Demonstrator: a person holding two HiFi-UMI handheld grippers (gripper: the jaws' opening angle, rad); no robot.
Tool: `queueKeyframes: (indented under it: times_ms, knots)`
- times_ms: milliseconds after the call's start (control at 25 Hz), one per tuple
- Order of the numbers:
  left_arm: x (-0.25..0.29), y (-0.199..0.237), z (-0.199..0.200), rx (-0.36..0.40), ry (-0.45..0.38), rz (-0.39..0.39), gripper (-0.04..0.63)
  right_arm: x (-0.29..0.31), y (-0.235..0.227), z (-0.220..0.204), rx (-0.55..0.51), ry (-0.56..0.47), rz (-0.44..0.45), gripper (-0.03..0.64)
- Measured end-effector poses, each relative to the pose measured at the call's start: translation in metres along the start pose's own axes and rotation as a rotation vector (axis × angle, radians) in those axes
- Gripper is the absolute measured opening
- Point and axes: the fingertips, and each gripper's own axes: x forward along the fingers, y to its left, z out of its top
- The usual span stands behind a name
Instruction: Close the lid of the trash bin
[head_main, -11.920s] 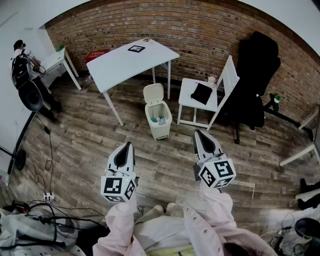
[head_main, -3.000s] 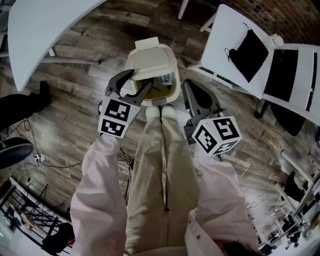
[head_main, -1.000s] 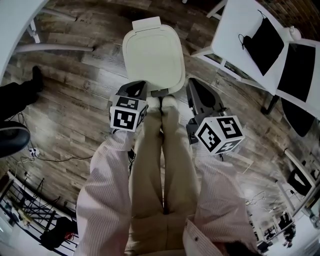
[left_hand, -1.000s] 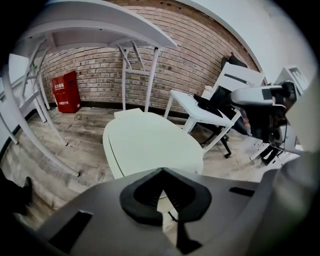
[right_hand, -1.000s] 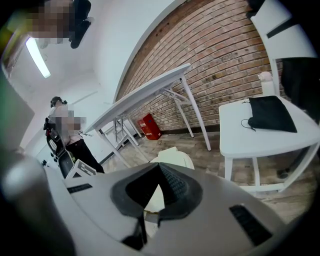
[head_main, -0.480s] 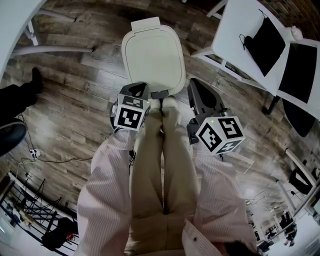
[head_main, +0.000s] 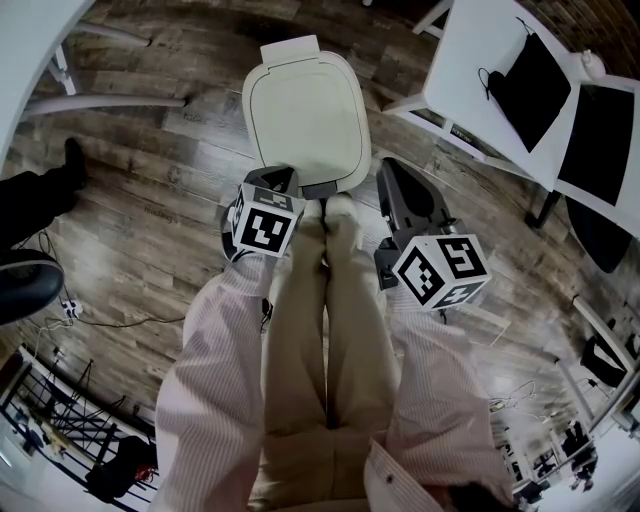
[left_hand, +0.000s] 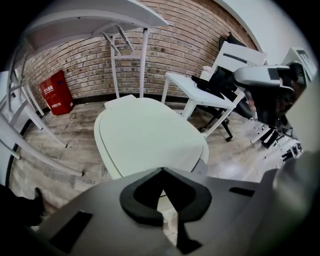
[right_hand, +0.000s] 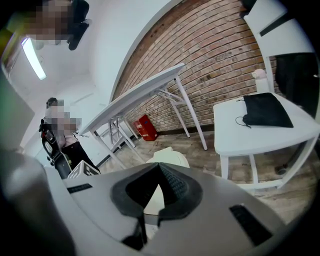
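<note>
Now, the wooden floor (head_main: 130, 200) fills the head view, and the white chair (head_main: 470, 90) sits off at the upper right with a black pouch (head_main: 530, 75) on its seat. The trash bin (head_main: 300, 110) stands right in front of the person's feet, its lid (left_hand: 145, 135) lying flat down on top, closed! The left tongs (head_main: 273, 178) are poised at the lid's near edge, jaws together, empty. The right tongs (head_main: 395, 172) are just beside the bin, jaws together too, gripping nothing.
</note>
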Motion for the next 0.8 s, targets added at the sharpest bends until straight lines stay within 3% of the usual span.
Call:
queueKeyframes:
  times_ms: [480, 800]
  knots:
    - [-0.004, -0.003, 0.001, -0.079, -0.007, -0.014, -0.006, -0.001, 0.001, 0.010, -0.001, 0.002, -0.003, 0.003]
    - [-0.046, -0.012, 0.040, -0.163, -0.195, -0.021, -0.006, -0.009, 0.011, 0.039, -0.016, -0.002, -0.019, 0.003]
